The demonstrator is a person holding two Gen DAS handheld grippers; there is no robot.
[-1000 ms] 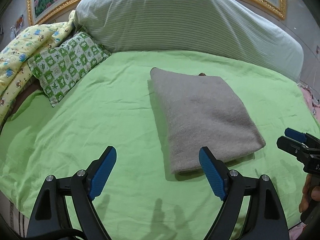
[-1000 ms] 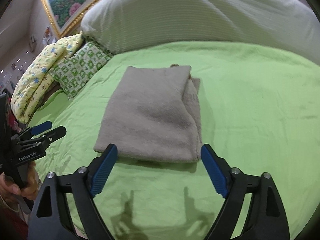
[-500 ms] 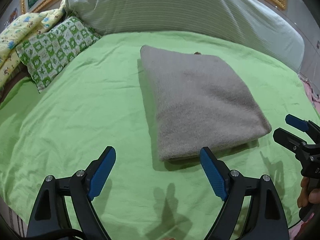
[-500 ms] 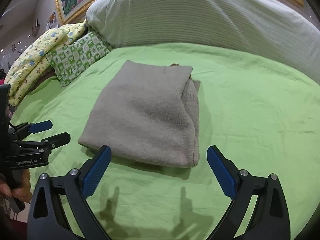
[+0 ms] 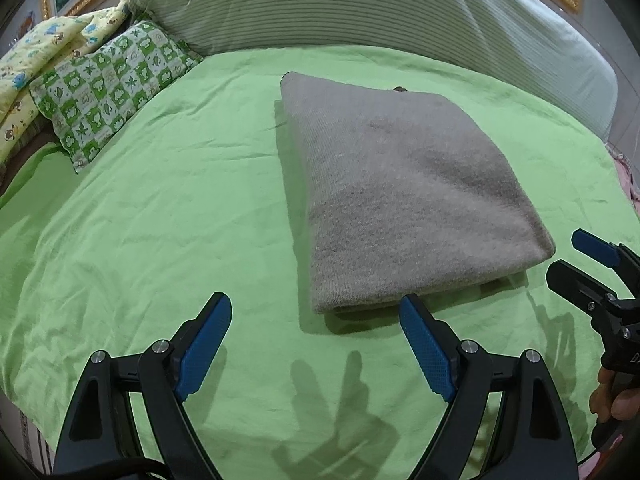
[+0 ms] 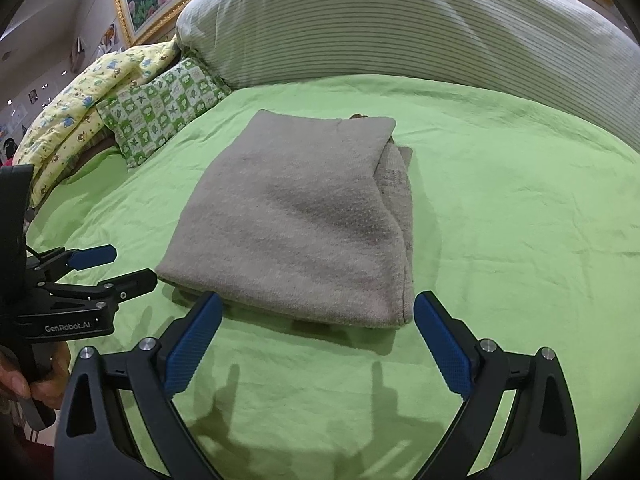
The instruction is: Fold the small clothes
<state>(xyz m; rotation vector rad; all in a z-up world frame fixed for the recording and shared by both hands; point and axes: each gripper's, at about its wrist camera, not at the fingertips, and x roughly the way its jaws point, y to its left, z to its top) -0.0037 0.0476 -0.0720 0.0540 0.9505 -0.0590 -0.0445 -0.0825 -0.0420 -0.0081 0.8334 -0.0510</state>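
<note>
**A:** Where is the garment, and what are your hands doing?

**B:** The folded grey knitted garment (image 5: 404, 200) lies in the middle of the bed, on the wrinkled lime-green cotton sheet (image 5: 160, 208), already a neat rectangle several layers thick. My left gripper (image 5: 316, 344) hovers just short of its near edge with the jaws spread wide and nothing between them. My right gripper (image 6: 316, 340) is the same: jaws wide, empty, near the front edge on the other side.

**A:** How do you expect it to handle?

**B:** Soft and limp, I'd judge, with a fuzzy surface that the ribbed blue pads (image 6: 192, 344) should grip well. It looks light, but it will sag and its layers may slide apart if I pinch only the top one. On my right side the loose inner layers (image 6: 400, 184) peek out from under the top fold, so that side is the likelier to come undone.

**A:** Where would you take hold?

**B:** At the two near corners, biting through every layer at once, with the closed fold on my left as the firmer hold. The green-and-white checked pillow (image 5: 108, 88) and the long striped pale bolster (image 5: 360, 4) are well apart from it.
</note>
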